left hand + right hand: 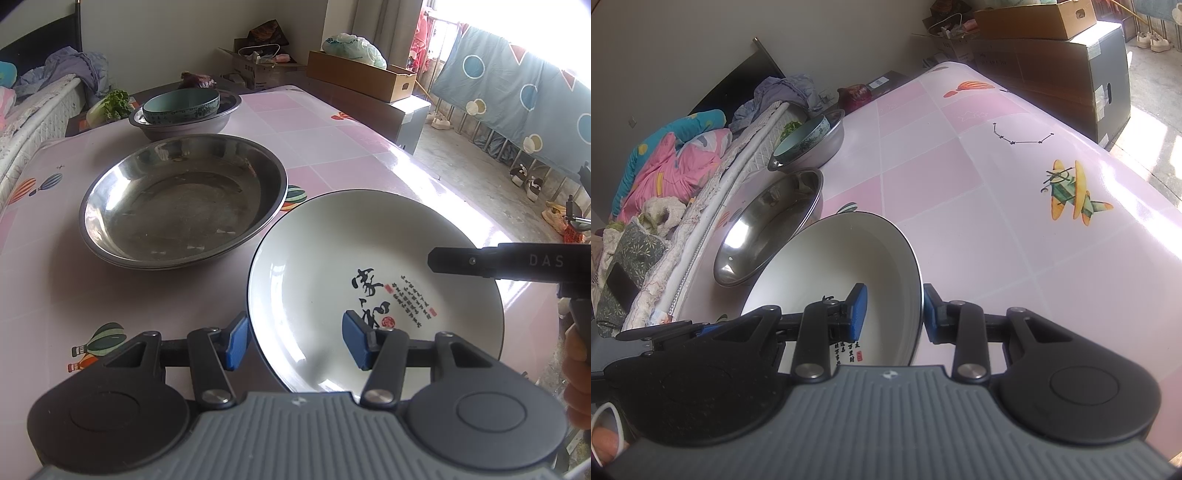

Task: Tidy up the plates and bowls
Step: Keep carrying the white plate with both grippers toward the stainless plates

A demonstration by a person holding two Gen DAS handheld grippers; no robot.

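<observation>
A white plate point(314, 266) with black calligraphy sits at the near right of the pink table point(332, 122). My left gripper point(295, 332) straddles its left rim, one blue pad outside and the other on the inside wall, shut on it. My right gripper point(894, 306) clamps the opposite rim of the plate point(831, 266) the same way. One of its black fingers point(480, 260) reaches over the plate. Whether the plate rests on the table or hangs just above it, I cannot tell. Stacked steel basins point(177, 199) lie to its left. Behind them a teal bowl point(181, 105) sits in a steel bowl point(207, 123).
A bed with bedding point(672, 166) runs along the table's left side. A cabbage point(110, 105) lies at the far left corner. Cardboard boxes point(362, 75) stand beyond the far edge. The table's right edge drops to a floor with shoes point(532, 184). A hand point(576, 369) holds the right gripper.
</observation>
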